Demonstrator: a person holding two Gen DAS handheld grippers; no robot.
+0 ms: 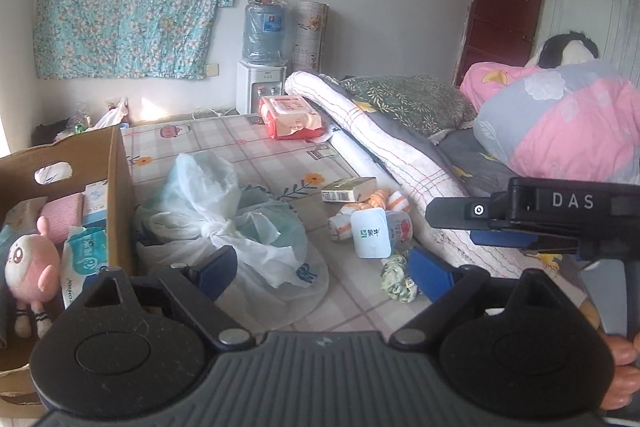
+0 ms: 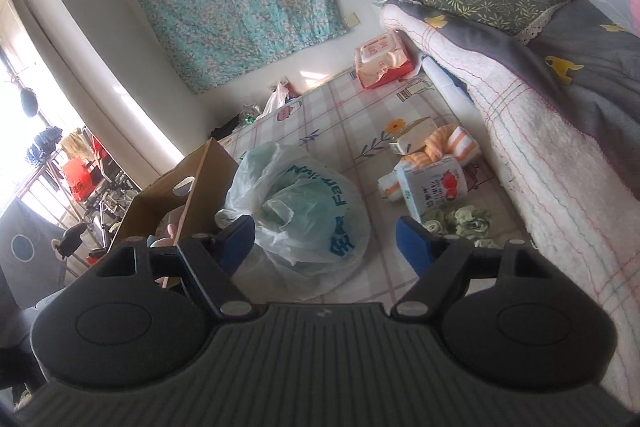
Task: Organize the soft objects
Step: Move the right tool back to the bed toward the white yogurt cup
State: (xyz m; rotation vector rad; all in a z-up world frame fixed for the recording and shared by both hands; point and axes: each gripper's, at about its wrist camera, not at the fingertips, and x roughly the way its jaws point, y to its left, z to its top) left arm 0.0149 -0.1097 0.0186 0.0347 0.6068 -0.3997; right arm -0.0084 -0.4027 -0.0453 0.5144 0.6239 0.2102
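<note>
Left gripper (image 1: 324, 263) spread and empty, right gripper (image 2: 326, 241) spread and empty, both above knotted plastic bag (image 1: 228, 223), cardboard box (image 1: 120, 195) just left of bag, green scrunchie (image 1: 400, 277) right of bag

The right gripper (image 2: 325, 241) is hovering over the patterned bed sheet (image 2: 352, 123), its blue fingers (image 2: 412, 243) standing wide apart with nothing between them. Just ahead of the left finger a knotted white plastic bag (image 2: 298, 211) is lying; a green scrunchie (image 2: 460, 221) is sitting right beside the right fingertip. Beyond the scrunchie a white milk-carton plush (image 2: 434, 189) is leaning against orange-striped towels (image 2: 444, 145). Off to the left a cardboard box (image 2: 192, 183) is standing open. Far ahead a red wipes pack (image 2: 382, 61) is resting, and to the right a folded quilt (image 2: 532, 131) is running alongside
</note>
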